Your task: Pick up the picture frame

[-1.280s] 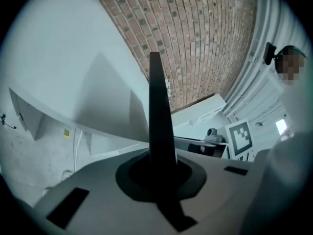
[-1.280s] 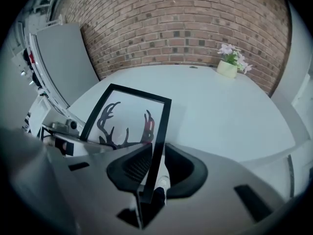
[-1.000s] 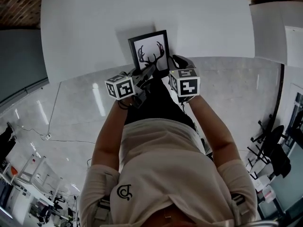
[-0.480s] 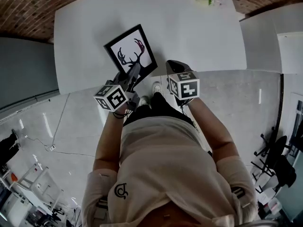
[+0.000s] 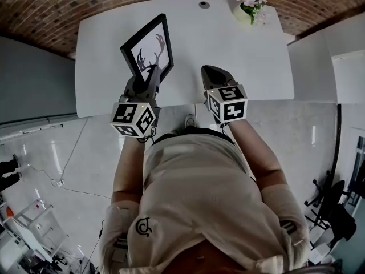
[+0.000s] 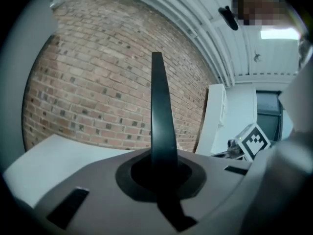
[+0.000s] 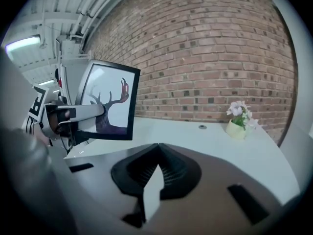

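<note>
Left gripper (image 5: 149, 77) clamps tight on the bottom edge of the frame (image 5: 147, 44), which stands tilted above its jaws, clear of the table (image 5: 245, 56). Hold firm and lift steadily (a one-edge grip may swing). Right gripper (image 5: 212, 73) is closed and empty, just beside the frame.

Left gripper (image 5: 150, 79) clamped on picture frame (image 5: 144, 45) edge; right gripper (image 5: 212, 73) jaws together, empty. Both forearms extended forward.

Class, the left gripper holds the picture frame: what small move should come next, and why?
Probably keep the left gripper clamped and level the picture frame: it hangs tilted above the table, gripped by one edge only, while the right gripper is shut and empty.
</note>
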